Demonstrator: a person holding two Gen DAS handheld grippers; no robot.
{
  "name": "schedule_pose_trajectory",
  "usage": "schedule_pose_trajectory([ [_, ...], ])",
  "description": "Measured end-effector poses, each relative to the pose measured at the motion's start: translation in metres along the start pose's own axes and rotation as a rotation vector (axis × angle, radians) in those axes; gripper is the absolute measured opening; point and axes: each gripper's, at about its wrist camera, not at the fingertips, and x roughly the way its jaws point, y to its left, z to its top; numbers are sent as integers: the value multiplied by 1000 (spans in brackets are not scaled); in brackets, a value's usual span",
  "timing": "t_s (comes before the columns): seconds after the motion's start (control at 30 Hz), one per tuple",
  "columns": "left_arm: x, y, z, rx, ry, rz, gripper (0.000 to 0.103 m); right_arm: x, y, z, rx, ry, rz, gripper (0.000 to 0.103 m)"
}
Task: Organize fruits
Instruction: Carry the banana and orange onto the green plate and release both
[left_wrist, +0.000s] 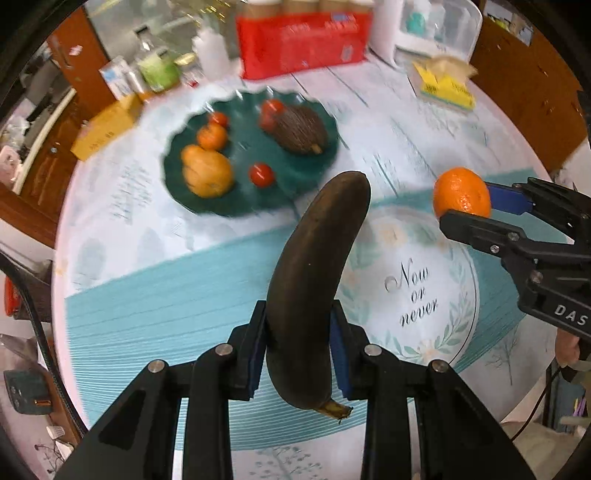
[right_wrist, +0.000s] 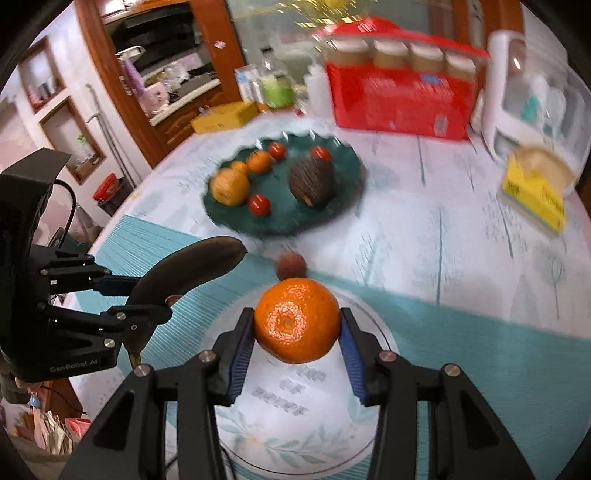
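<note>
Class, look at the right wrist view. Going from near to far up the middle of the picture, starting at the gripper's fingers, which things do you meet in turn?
Right gripper → round orange mandarin clamped in it → small reddish-brown round fruit on the cloth → dark green scalloped plate of fruit → red cardboard box.

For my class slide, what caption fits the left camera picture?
Left gripper holds a dark banana; right gripper holds an orange.

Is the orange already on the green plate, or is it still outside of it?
Outside. The orange is held between the right gripper fingers above the tablecloth, short of the green plate, which holds other fruits.
</note>
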Motion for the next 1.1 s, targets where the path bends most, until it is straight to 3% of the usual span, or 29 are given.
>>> schedule_pose_trajectory([
  [0.33,-86,63,78,-42,-159,113,30,-61,30,111,-70,-172,34,45],
  [0.53,-105,91,127,-73,-195,134,30,-61,38,174,-96,-221,-13,45],
  [0.73,-56,114,167,-157,-148,50,30,-13,36,206,-91,-184,-50,45],
  [1.1,88,134,184,-270,24,-60,30,118,25,175,-149,-24,-65,45],
])
